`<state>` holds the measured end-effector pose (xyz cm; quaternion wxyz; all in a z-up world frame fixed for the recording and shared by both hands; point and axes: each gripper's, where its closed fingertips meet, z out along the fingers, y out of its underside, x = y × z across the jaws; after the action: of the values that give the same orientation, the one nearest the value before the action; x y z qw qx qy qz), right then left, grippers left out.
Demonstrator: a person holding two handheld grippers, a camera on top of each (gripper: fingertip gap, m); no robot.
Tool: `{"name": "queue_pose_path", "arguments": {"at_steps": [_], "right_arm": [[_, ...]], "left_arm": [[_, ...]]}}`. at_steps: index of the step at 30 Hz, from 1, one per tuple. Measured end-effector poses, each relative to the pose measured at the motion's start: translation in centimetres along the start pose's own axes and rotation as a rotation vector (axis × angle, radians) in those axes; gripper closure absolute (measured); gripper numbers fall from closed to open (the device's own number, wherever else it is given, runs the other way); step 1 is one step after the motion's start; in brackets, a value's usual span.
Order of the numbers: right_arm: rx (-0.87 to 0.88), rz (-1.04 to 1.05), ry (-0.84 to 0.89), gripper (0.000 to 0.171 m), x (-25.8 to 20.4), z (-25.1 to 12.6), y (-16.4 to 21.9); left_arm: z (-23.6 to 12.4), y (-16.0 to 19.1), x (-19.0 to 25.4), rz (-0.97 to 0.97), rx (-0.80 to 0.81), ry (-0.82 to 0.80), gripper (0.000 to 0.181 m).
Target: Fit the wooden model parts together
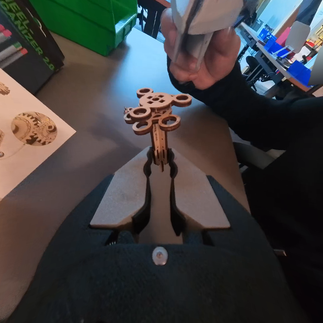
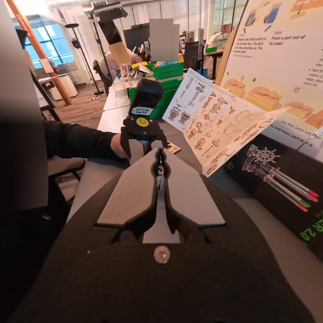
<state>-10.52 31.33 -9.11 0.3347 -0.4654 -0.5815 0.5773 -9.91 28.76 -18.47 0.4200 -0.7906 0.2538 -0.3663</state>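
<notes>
My left gripper [image 1: 160,153] is shut on the lower end of a wooden model's shaft [image 1: 160,139]. It holds the shaft upright above the grey table [image 1: 97,83]. Stacked wooden plates with round ring lobes [image 1: 157,111] sit on top of the shaft. In the right wrist view my right gripper [image 2: 160,154] is shut, its fingertips touching. It sits just in front of the left gripper [image 2: 147,148] and hides the model. In the left wrist view a hand [image 1: 201,66] holds the blurred right gripper above and behind the model.
A folded instruction sheet [image 2: 218,122] stands at the right; it also shows in the left wrist view [image 1: 26,131]. A black kit box [image 2: 279,183], green bins [image 1: 87,22], a flat wooden part [image 2: 174,148] and a poster board [image 2: 279,52] surround the work area. The gap from one gripper's tips to the other's is roughly 10 cm.
</notes>
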Motion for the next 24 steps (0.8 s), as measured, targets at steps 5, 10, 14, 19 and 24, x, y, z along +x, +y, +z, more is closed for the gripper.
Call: {"name": "queue_pose_path", "arguments": {"at_steps": [5,10,14,19,24], "right_arm": [[0.002,0.078,0.003,0.171,1.3,0.5,0.8],[-0.029,0.096,-0.040,0.171,0.8,2.0,1.4],[-0.055,0.090,-0.059,0.171,0.0,3.4,1.5],[-0.086,0.050,-0.030,0.171,-0.3,4.0,1.6],[-0.088,0.006,-0.030,0.171,-1.0,3.4,1.2]], "left_arm": [[-0.4,0.1,0.1,-0.061,-0.011,-0.013,0.166],[-0.8,0.4,-0.2,-0.058,-0.035,-0.049,0.166],[-0.7,1.3,-0.8,-0.061,-0.068,-0.061,0.166],[-0.2,1.9,-0.5,0.016,-0.104,-0.065,0.166],[0.0,1.1,0.5,0.099,-0.059,-0.025,0.166]]}}
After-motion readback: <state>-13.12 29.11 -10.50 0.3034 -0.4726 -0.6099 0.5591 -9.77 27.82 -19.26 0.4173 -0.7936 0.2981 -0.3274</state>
